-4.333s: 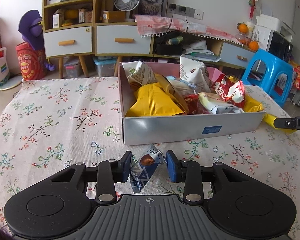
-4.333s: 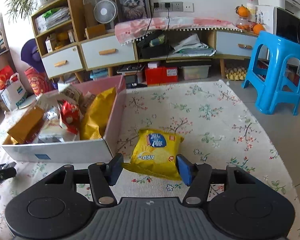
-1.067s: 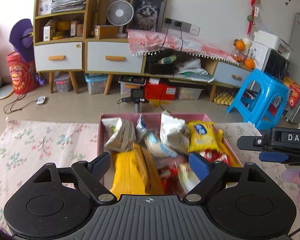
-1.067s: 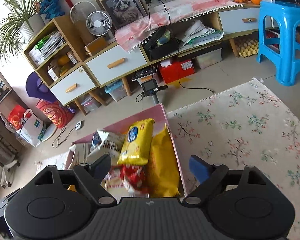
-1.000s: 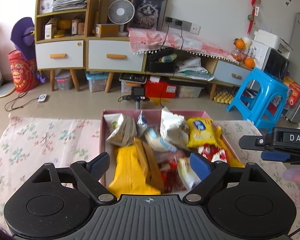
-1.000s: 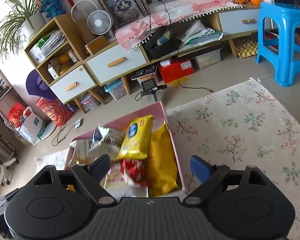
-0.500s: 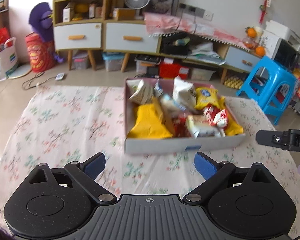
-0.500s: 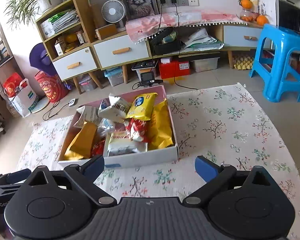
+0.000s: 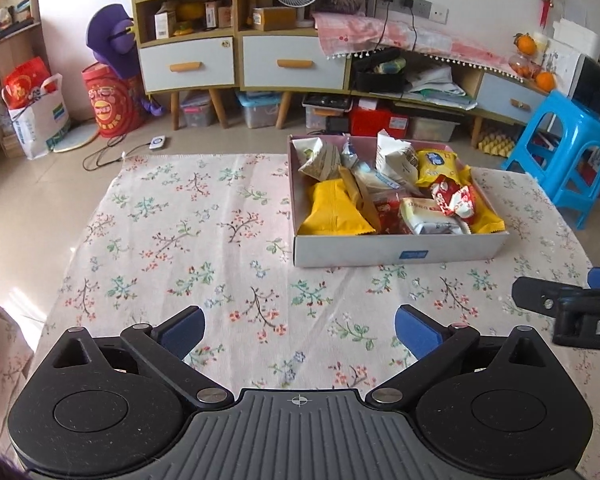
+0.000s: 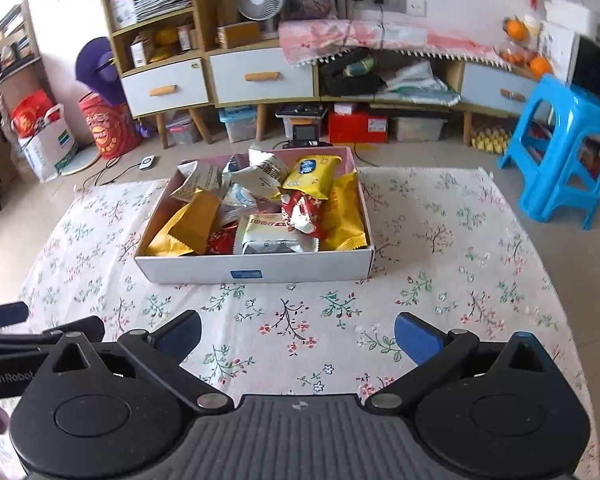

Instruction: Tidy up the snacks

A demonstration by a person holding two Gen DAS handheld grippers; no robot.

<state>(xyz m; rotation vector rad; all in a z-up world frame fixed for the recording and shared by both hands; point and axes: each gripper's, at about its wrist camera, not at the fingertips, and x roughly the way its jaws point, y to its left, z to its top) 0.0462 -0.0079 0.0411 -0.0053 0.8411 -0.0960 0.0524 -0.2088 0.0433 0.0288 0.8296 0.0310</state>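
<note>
The left gripper hovers over the near part of the floral tablecloth, its blue-padded jaws spread wide and opening, with nothing between them but cloth. The right gripper hangs the same way over the near edge of the table, its jaws also wide and opening, and empty. Each tool shows at the edge of the other's view: the right one at the right edge of the left wrist view, the left one at the lower left of the right wrist view.

The snacks sit in a shallow white cardboard box with a pink inside, standing on the tablecloth beyond both grippers and well apart from them. A small blue label marks its near wall. Inside, a large yellow packet lies at the near left, and a yellow biscuit pack with a blue round mark leans toward the far right. A red and white wrapper rests just near of that pack, on top of a white pouch against the near wall. Pale crumpled bags fill the far left corner. The packets overlap in a loose heap.

Beyond the table, a bright blue plastic stool stands on the floor at the right, and a wooden cabinet with white drawers lines the far wall.
</note>
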